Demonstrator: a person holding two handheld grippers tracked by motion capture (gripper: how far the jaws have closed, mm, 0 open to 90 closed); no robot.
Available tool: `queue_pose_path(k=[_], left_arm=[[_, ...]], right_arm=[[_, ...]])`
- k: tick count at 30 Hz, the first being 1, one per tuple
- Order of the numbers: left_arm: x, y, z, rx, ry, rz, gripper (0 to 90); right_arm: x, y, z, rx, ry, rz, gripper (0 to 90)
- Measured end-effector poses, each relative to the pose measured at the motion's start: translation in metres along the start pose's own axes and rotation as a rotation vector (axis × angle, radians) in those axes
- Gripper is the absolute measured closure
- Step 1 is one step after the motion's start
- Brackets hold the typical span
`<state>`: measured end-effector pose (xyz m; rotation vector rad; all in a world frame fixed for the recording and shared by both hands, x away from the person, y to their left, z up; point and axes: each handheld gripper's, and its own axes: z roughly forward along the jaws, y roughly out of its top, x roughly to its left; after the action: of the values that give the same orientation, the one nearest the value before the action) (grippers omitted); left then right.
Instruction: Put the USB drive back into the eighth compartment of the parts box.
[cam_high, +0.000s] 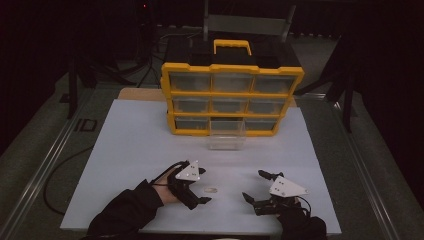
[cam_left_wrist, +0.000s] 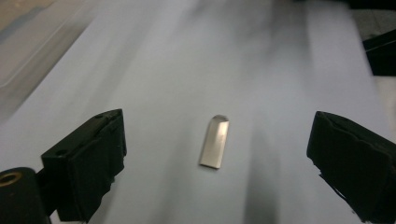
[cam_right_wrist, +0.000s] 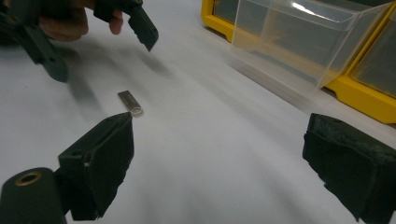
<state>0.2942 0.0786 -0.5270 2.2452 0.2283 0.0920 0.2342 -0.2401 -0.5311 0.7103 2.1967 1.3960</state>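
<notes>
**Two open grippers flank a small metal piece in front of the organiser**

Two black two-jaw grippers are in your hands, both low over the white tabletop board (cam_high: 140, 130), on your side of the yellow-framed plastic drawer organiser (cam_high: 231, 95) with its clear drawers and yellow carry handle.

Landmark: the organiser stands upright at the far edge of the board. One clear plastic drawer (cam_high: 227, 135) is out of the bottom row's middle slot and sits on the board just in front of the organiser; the right gripper view shows it empty, as far as can be seen.

The small flat silver metal piece (cam_left_wrist: 215, 141), oblong with one rounded end, lies flat on the board, well in front of the organiser and nearer you than the pulled drawer. Nothing touches it.

Your left gripper (cam_high: 201, 186) sits in front of the organiser's left half, jaws spread wide and holding nothing. In the left gripper view the metal piece lies on the board between the two jaws, apart from both.

Your right gripper (cam_high: 254, 185) sits in front of the organiser's right half, jaws also spread wide and empty, with the metal piece lying on the side towards the other gripper. Its own view shows the piece just past its left jaw tip, with your left hand (cam_right_wrist: 70, 21) and gripper beyond.

The left gripper view is motion-blurred towards the top.
</notes>
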Motion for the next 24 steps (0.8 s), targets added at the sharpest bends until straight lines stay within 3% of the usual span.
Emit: queue_pose_path(k=[4,13,18,24], left_arm=[[0.003,0.0,0.003,0.014,-0.008,0.013,14.1],[0.002,0.002,0.012,0.059,-0.022,0.042,19.5],[0.005,0.003,0.015,0.09,-0.019,0.032,31.0],[0.008,0.003,0.016,0.091,-0.024,0.022,46.4]], right_arm=[[0.0,0.0,0.0,0.001,-0.001,-0.001,9.1],[0.0,0.001,0.0,-0.005,-0.001,0.002,9.1],[0.0,0.001,-0.001,-0.009,0.004,0.005,9.1],[0.0,0.0,-0.001,-0.008,0.003,0.004,9.2]])
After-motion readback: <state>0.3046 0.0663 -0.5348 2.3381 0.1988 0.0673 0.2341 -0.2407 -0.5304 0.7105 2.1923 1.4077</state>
